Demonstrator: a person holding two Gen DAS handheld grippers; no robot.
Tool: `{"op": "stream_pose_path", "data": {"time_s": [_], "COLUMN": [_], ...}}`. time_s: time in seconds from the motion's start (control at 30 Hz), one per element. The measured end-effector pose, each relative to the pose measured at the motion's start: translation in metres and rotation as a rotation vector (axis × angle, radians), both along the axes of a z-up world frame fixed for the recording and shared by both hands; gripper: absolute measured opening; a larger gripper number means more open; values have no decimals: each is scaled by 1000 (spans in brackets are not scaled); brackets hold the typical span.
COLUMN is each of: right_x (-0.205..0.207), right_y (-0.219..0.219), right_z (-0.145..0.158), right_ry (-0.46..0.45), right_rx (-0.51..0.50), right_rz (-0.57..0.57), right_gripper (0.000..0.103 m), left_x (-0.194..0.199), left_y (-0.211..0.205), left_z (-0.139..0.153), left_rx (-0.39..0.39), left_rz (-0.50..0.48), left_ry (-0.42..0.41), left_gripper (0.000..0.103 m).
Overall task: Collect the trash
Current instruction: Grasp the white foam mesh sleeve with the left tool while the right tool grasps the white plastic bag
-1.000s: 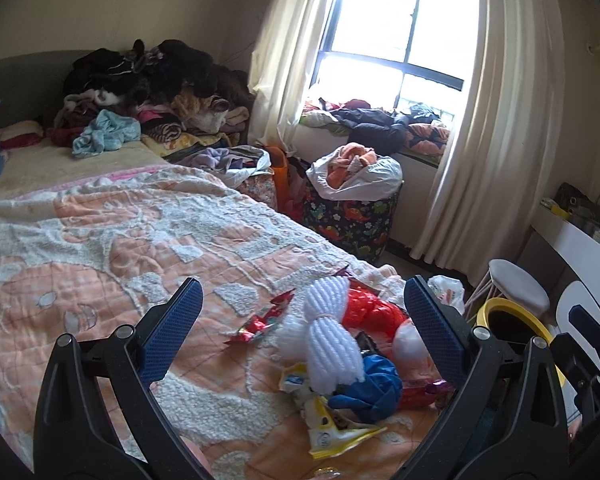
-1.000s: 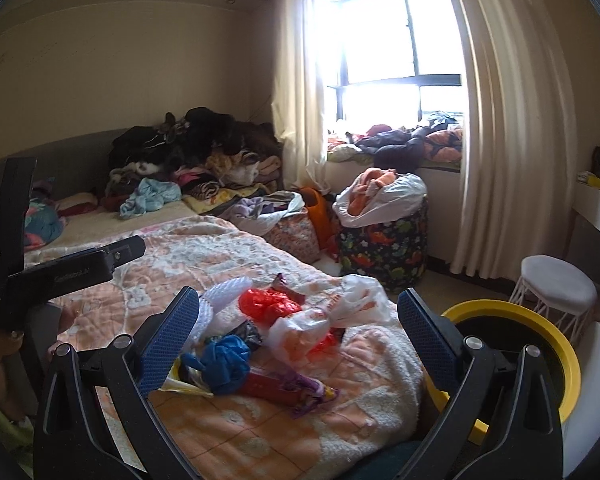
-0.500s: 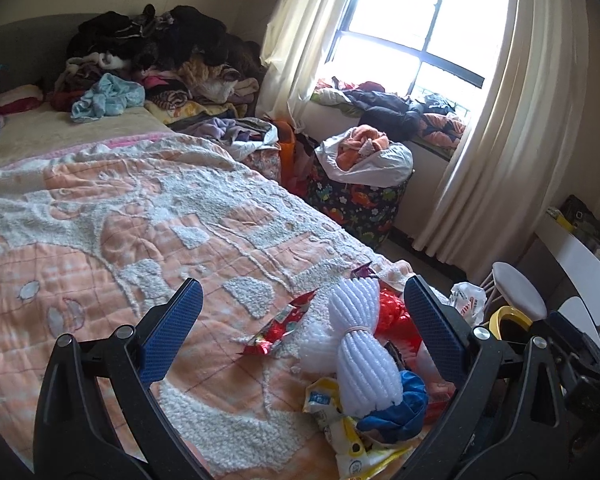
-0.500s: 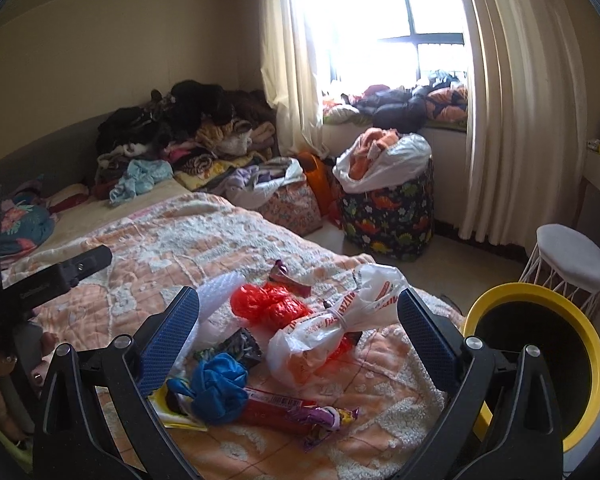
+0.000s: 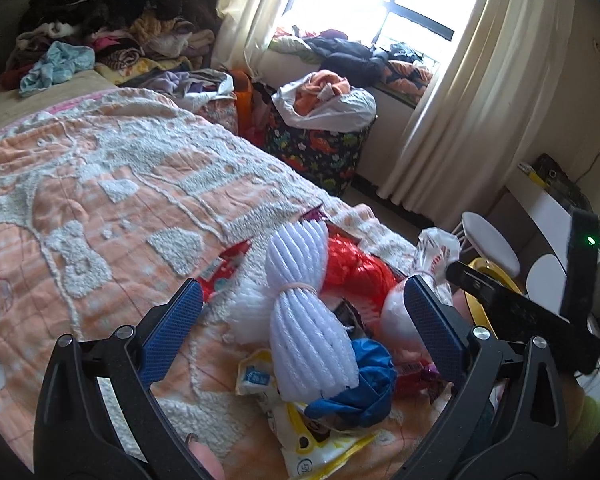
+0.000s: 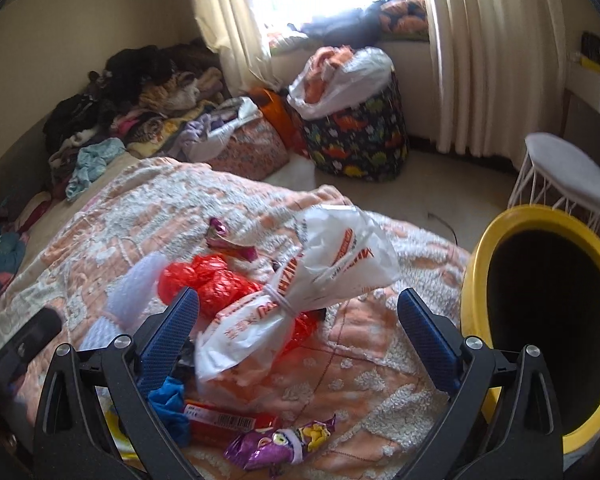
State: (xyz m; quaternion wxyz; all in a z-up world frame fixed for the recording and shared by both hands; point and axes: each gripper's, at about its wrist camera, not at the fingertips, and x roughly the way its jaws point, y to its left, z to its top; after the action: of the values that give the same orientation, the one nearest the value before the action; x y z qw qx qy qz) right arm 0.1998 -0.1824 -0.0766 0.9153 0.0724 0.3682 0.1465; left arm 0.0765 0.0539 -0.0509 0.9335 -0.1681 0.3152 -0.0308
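White foam bundle (image 5: 304, 316): we see it ribbed, tied at its middle, on the bed (image 5: 100, 200).
Trash heap: red bag (image 6: 208, 280), tied printed bag (image 6: 300, 292) beside it.
Yellow bin (image 6: 476, 280): dark inside, contents unseen, right of the bundle.
Hand-held grippers: left (image 5: 300, 324) and right (image 6: 298, 324) both spread, empty.

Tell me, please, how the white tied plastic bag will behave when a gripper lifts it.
The white plastic bag is thin and crumpled, so probably floppy and light. Its tied neck looks the firmest hold. The glossy film may slip.

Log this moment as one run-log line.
left claw: open, over white foam bundle | right claw: open, over tied white bag | yellow bin: right of bed
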Motion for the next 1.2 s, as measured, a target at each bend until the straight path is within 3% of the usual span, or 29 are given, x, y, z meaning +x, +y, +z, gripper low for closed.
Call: {"op": "stream_pose_path", "data": {"time_s": [0.2, 0.43, 0.47, 0.53, 0.73, 1.2], "right_x": [25, 42, 42, 40, 29, 3], "right_y": [-1, 1, 2, 4, 9, -22], "right_z": [-17, -28, -28, -27, -16, 20], "right_ry": [120, 200, 198, 187, 134, 10], "right_rx": [80, 134, 141, 139, 122, 202], "right_rz": [-30, -18, -9, 12, 56, 89], "right_gripper": [95, 64, 62, 49, 35, 29], "left_x": [8, 15, 16, 16, 14, 4], "left_y": [-8, -12, -12, -12, -10, -7], "left_z": [-11, -22, -24, -26, -28, 23], "left_rx": [2, 14, 13, 18, 16, -10], "left_rz": [-33, -35, -33, -30, -25, -14], "left_ry": [60, 134, 146, 158, 168, 10], "left_gripper": [74, 60, 59, 49, 30, 25]}}
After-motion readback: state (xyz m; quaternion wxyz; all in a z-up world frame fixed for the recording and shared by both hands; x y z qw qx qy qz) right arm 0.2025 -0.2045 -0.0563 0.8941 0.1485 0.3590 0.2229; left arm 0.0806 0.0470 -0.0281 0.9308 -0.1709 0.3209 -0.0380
